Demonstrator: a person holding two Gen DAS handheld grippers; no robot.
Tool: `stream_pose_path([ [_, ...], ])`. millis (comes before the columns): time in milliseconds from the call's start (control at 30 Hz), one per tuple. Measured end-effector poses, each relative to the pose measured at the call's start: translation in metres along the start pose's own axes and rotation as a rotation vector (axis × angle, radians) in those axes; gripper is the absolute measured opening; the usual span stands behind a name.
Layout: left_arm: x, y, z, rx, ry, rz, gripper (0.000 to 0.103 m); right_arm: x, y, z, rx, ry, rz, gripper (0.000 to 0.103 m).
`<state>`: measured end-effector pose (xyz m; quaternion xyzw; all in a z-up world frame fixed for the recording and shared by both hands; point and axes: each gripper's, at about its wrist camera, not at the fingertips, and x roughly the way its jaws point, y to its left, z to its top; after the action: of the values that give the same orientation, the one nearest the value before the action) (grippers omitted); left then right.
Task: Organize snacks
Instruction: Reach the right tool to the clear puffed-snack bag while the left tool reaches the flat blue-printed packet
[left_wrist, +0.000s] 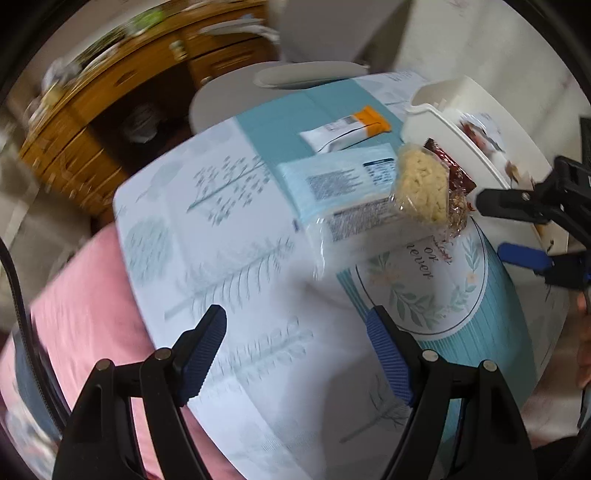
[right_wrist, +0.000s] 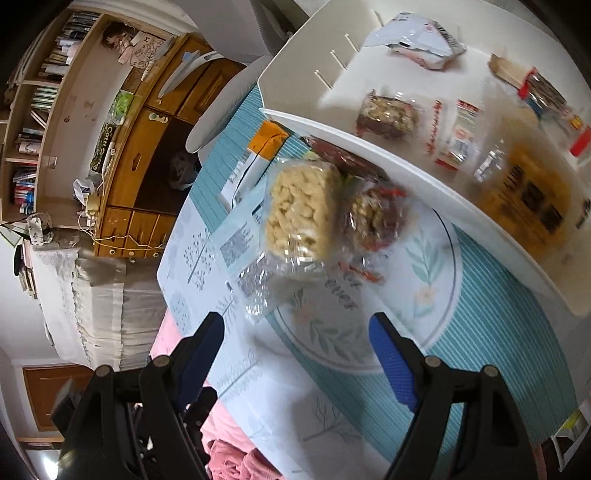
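Left wrist view: left claw gapes, released, above the patterned surface; a crinkly clear puffed-snack pack lies lengthwise toward the white bin.

Right wrist view: right claw released; same pack beside bin.

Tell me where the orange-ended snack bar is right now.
The orange-ended snack bar lies on the teal table mat, beyond the pale blue packet and just left of the white bin; the right wrist view shows it beside the bin's corner.
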<state>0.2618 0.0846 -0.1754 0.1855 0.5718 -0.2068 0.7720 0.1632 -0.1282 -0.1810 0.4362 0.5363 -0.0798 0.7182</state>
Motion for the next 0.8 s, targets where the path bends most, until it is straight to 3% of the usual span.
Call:
stream_pose_path([
  [67, 0.008, -0.001, 0.013, 0.075, 0.003, -0.011, 0.084, 0.006, 0.000, 0.007, 0.004, -0.007, 0.002, 0.081],
  [533, 0.055, -0.029, 0.071, 0.562, 0.029, -0.111, 0.088, 0.055, 0.014, 0.035, -0.027, -0.015, -0.050, 0.081],
  [800, 0.079, -0.034, 0.103, 0.656, 0.045, -0.161, 0.088, 0.072, 0.025, 0.042, -0.106, -0.009, -0.145, 0.081],
])
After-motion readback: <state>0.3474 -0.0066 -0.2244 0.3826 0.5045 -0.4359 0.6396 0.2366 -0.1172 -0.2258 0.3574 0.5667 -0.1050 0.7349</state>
